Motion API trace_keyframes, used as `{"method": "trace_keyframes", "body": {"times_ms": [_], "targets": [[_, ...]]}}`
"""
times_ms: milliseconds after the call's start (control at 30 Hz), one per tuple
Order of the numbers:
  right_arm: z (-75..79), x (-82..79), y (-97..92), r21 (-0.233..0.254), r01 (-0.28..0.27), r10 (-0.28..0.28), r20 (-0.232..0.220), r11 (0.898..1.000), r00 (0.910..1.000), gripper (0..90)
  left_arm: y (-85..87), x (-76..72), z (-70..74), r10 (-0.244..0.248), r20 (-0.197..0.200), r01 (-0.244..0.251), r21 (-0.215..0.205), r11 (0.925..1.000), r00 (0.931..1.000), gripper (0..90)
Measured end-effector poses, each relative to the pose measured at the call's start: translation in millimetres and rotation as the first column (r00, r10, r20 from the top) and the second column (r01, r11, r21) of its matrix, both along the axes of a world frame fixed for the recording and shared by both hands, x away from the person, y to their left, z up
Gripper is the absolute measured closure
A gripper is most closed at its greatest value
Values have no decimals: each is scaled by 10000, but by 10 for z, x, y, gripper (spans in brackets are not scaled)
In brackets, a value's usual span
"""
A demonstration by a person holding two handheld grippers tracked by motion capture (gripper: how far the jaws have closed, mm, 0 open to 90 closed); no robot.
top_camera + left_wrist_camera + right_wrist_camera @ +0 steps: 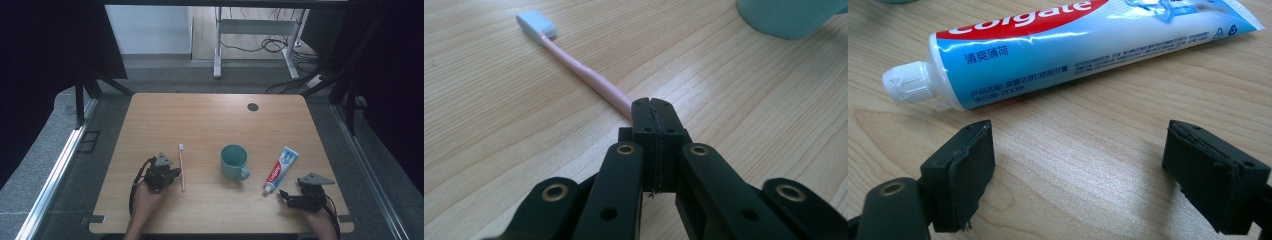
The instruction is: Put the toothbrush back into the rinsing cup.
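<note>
In the high view the left gripper sits at the lower left of the bench, its fingers pressed together with nothing between them, tips just beside the pink toothbrush. In the left gripper view the toothbrush runs from the closed tips toward the upper left, bristle head far. The teal mug stands at the centre. At the lower right, the right gripper rests with fingers wide apart, near the cap of the toothpaste, not touching the tube.
</note>
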State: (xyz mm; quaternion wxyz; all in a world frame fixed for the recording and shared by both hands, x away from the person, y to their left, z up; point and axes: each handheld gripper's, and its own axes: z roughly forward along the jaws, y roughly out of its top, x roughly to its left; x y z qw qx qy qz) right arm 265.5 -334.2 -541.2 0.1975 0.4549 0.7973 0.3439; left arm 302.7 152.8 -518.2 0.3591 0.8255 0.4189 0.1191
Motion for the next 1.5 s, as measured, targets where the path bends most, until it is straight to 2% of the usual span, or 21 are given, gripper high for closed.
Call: {"method": "trace_keyframes", "body": {"times_ms": [300, 667, 833, 1500], "targets": [[0, 0, 0, -1, -1, 1, 3, 10000, 10000, 131, -144, 48, -21, -299, -31, 299, 28, 9995, 9995, 895], [0, 0, 0, -3, -2, 2, 3, 10000, 10000, 131, -205, 87, -41, -352, -97, 353, 72, 9994, 9993, 895], [0, 0, 0, -4, -3, 3, 6, 10000, 10000, 131, -229, 100, -75, -386, -189, 390, 228, 9990, 9991, 895], [0, 0, 0, -5, 0, 0, 2, 10000, 10000, 131, -26, 60, -92, 10, -387, 6, 419, 9991, 9992, 895]]}}
